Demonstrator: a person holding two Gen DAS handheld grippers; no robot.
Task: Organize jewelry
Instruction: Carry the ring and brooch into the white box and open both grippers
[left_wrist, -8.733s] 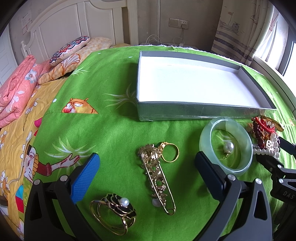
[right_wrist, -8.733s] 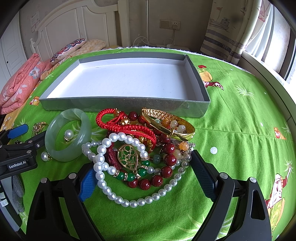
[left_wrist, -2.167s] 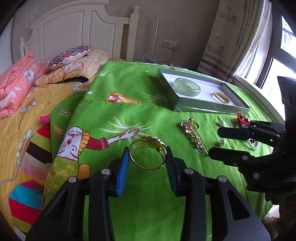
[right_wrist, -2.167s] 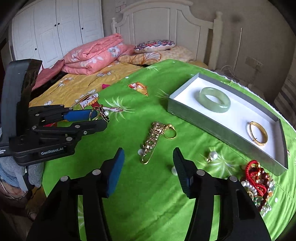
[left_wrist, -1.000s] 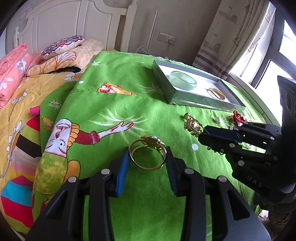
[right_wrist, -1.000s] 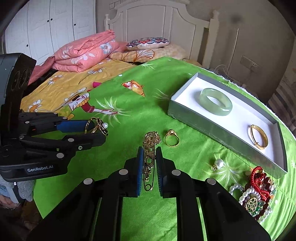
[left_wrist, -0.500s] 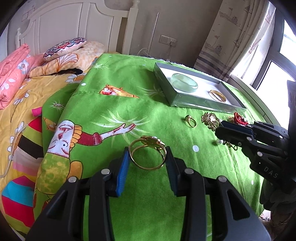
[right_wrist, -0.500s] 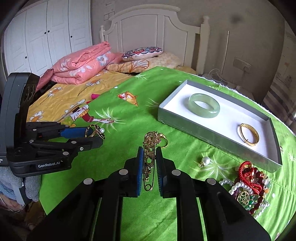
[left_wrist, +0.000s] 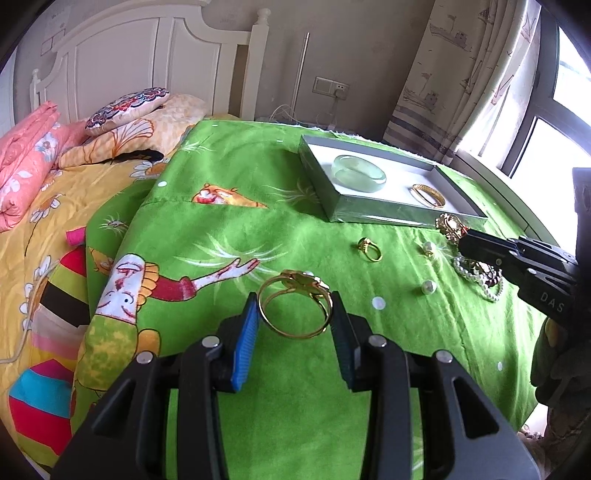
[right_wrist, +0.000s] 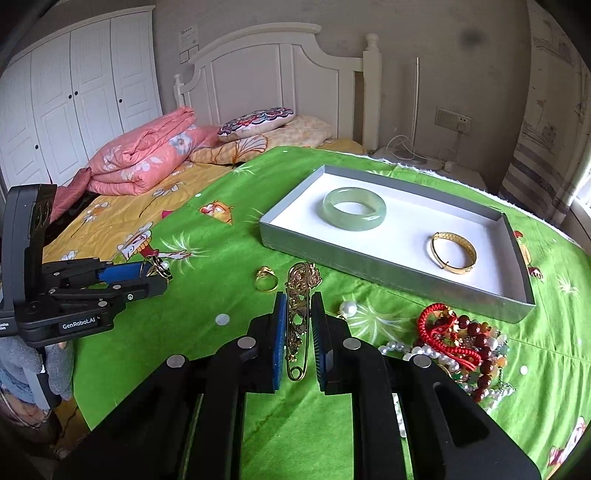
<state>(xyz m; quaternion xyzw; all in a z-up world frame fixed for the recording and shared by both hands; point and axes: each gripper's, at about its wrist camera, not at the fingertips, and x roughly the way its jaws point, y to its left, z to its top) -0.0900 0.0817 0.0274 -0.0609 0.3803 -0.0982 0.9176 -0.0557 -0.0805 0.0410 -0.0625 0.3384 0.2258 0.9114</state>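
While left fingers (left_wrist: 295, 325) keep clamping the gold bangle (left_wrist: 293, 308), right fingers (right_wrist: 300, 325) have lifted the brooch (right_wrist: 300, 314).

Bright daylight from the window (left_wrist: 554, 122), overexposed glare there, soft shadows, fisheye-bent dark edges, sharp focus.

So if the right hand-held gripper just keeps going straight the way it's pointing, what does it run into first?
The right hand-held gripper, shut on the gold brooch pin, points toward the near wall of the grey box. That wall is probably the first thing met, brooch tip leading, though its height above the green cloth is unclear.
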